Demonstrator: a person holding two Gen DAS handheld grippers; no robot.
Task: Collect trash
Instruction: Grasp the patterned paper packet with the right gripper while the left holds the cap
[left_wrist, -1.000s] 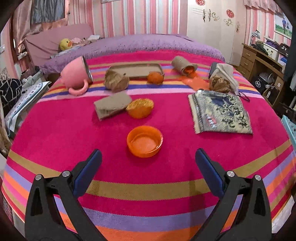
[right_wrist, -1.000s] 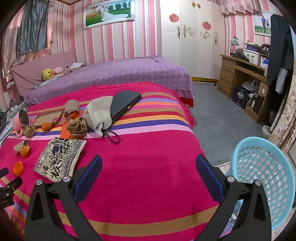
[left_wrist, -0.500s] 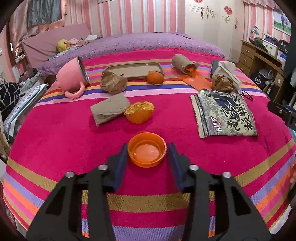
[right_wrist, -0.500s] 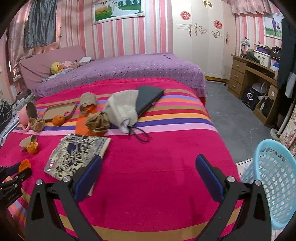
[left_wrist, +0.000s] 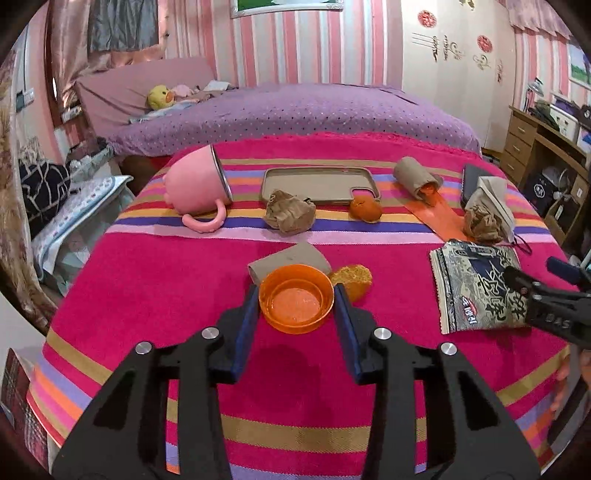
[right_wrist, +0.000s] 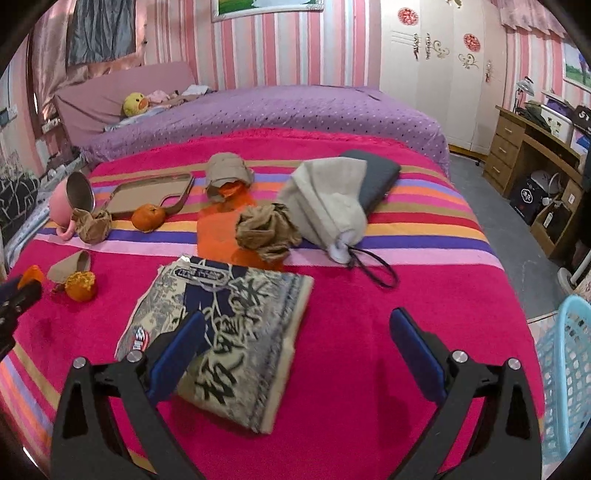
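My left gripper (left_wrist: 296, 300) is shut on an orange plastic lid (left_wrist: 295, 314), held a little above the striped pink blanket (left_wrist: 155, 295). Just behind the lid lie a flattened brown tube (left_wrist: 284, 260) and a piece of orange peel (left_wrist: 352, 278). In the right wrist view my right gripper (right_wrist: 298, 320) stands open low over a printed snack bag (right_wrist: 240, 317); its left finger hangs over the bag and its right finger over bare blanket. A crumpled brown paper ball (right_wrist: 266, 232) sits behind the bag, and another one (left_wrist: 290, 214) lies near the pink mug (left_wrist: 195, 184).
A tan tray (left_wrist: 317, 182), a tangerine (left_wrist: 365, 210) and a brown paper roll (left_wrist: 415, 179) on an orange sheet lie further back. A grey pouch (right_wrist: 328, 206) rests on a dark case. A light blue basket (right_wrist: 565, 369) stands on the floor at the right.
My left gripper closed from wide open onto the orange lid and lifted it slightly. My right gripper swung left from the bed's right edge to over the snack bag.
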